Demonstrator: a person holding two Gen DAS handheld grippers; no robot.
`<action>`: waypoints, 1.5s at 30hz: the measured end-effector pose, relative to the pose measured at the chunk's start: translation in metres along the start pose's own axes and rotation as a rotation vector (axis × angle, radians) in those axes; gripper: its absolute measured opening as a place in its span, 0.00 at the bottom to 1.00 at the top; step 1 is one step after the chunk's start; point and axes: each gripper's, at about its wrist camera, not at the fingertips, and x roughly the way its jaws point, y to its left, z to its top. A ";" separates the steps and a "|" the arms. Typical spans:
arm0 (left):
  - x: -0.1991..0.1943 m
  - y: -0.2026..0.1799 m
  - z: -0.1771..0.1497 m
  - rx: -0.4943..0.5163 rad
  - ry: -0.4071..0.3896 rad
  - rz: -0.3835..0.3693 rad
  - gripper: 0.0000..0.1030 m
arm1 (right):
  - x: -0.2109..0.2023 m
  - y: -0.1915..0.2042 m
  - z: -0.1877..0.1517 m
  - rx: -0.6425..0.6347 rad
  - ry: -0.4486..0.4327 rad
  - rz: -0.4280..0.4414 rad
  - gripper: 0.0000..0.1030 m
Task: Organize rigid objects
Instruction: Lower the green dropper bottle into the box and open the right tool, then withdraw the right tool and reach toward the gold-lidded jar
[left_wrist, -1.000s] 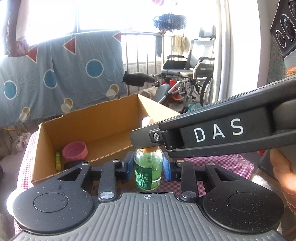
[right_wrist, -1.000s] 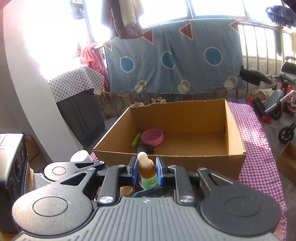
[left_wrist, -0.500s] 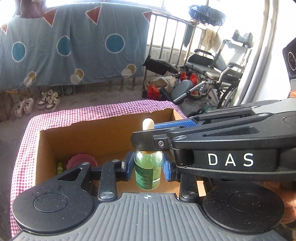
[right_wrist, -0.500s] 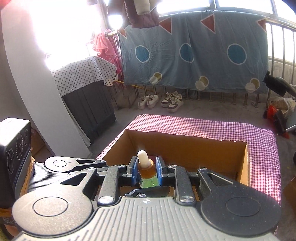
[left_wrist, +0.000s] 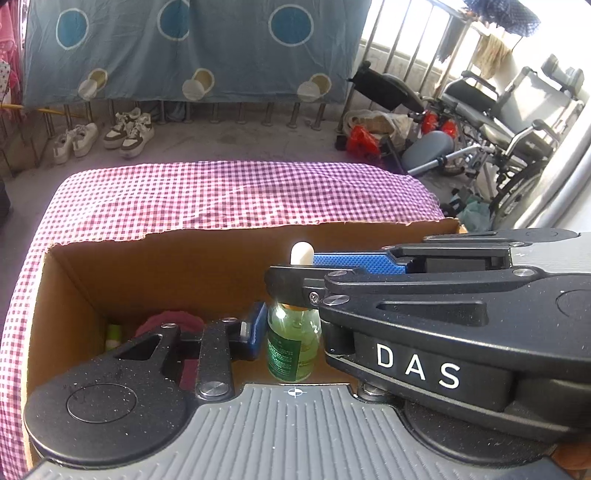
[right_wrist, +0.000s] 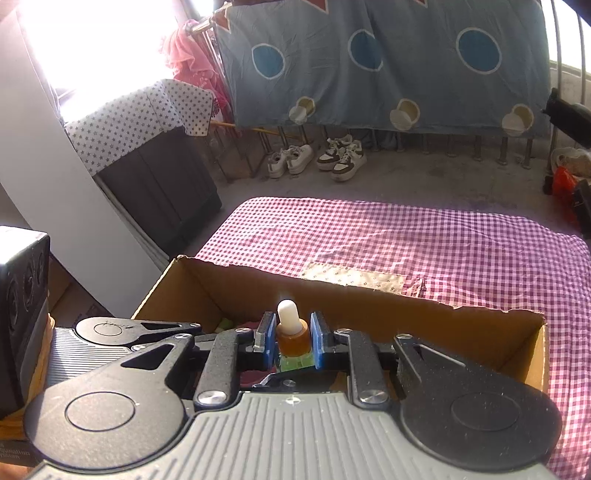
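Note:
A green glass dropper bottle (left_wrist: 293, 345) with an amber collar and a white rubber bulb (left_wrist: 301, 253) is held upright over the open cardboard box (left_wrist: 177, 269). My left gripper (left_wrist: 291, 328) is shut on the bottle's body. My right gripper (right_wrist: 291, 338) is shut on its amber collar (right_wrist: 291, 338), and its arm crosses the left wrist view from the right (left_wrist: 443, 325). The bottle's green body shows just below the collar in the right wrist view (right_wrist: 293, 363). In the box lie a pink bowl (left_wrist: 170, 321) and a yellow-green marker (left_wrist: 112, 334), partly hidden by my fingers.
The box stands on a table with a red-checked cloth (right_wrist: 406, 240). Beyond it are shoes (left_wrist: 129, 133) on the floor, a blue cloth on a railing, wheelchairs (left_wrist: 509, 122) at the right and a dark cabinet (right_wrist: 162, 188) at the left.
Both grippers have carried the bottle forward and up over the box's near wall, and both cameras now tilt down into the box. The grips on the bottle are unchanged.

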 end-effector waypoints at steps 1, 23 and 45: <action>0.003 0.001 0.000 0.000 0.007 0.004 0.32 | 0.005 -0.001 0.001 0.001 0.003 -0.002 0.22; -0.053 -0.024 -0.009 0.063 -0.086 -0.006 0.68 | -0.075 0.007 -0.020 0.100 -0.132 0.005 0.23; -0.154 -0.008 -0.164 0.220 -0.112 -0.068 0.99 | -0.184 0.071 -0.211 0.381 -0.298 0.160 0.47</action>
